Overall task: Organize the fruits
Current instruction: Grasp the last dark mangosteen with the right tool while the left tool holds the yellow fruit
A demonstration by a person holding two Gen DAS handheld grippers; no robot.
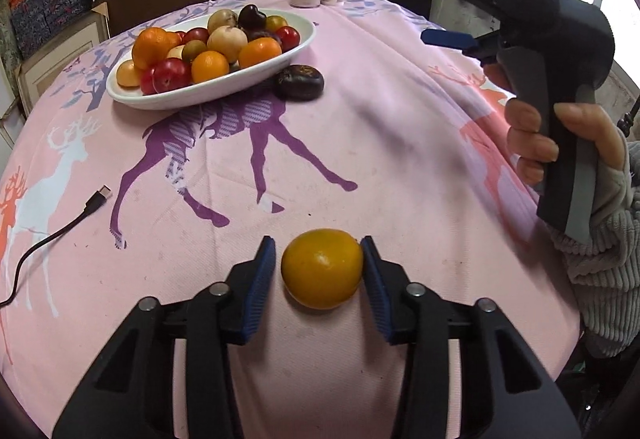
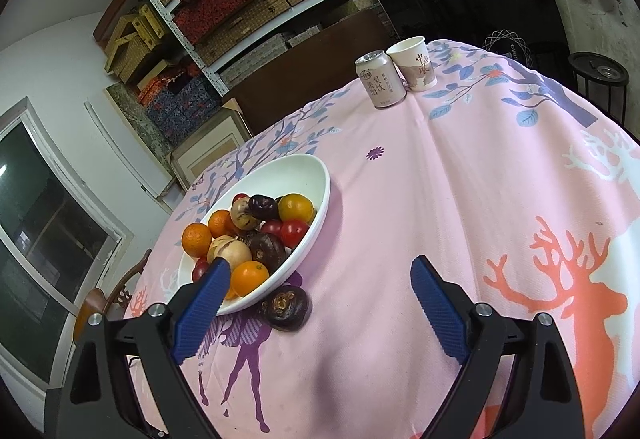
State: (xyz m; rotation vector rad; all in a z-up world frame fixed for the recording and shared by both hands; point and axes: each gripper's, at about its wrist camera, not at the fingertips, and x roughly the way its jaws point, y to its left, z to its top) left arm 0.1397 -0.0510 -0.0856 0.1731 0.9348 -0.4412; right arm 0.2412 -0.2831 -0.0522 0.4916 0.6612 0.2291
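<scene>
**While the bowl sits full, one orange fruit waits between blue pads**

While the white oval bowl (image 1: 248,77) holds its heap of oranges, red plums, pale brown fruits and dark purple ones, a single yellow-orange fruit (image 1: 322,268) lies alone on the pink deer-print cloth of the desk (image 1: 400,143), well apart from the bowl. It is round, smooth and glossy, with a small pale highlight on its skin. The left gripper (image 1: 319,259) brackets it with jaws parted: the right pad looks to touch the fruit's side, while a narrow gap shows at the left pad, so it is not clamped. A dark purple fruit (image 2: 285,307) with a brown stem end rests on the cloth just beside the bowl's rim. The right gripper (image 2: 320,271) hangs above the desk near that end of the bowl, its jaws spread wide and holding nothing. At the far edge stand a drink can (image 2: 380,79) and a paper cup (image 2: 414,63), touching. A black USB cable (image 1: 56,231) trails across the cloth.
</scene>
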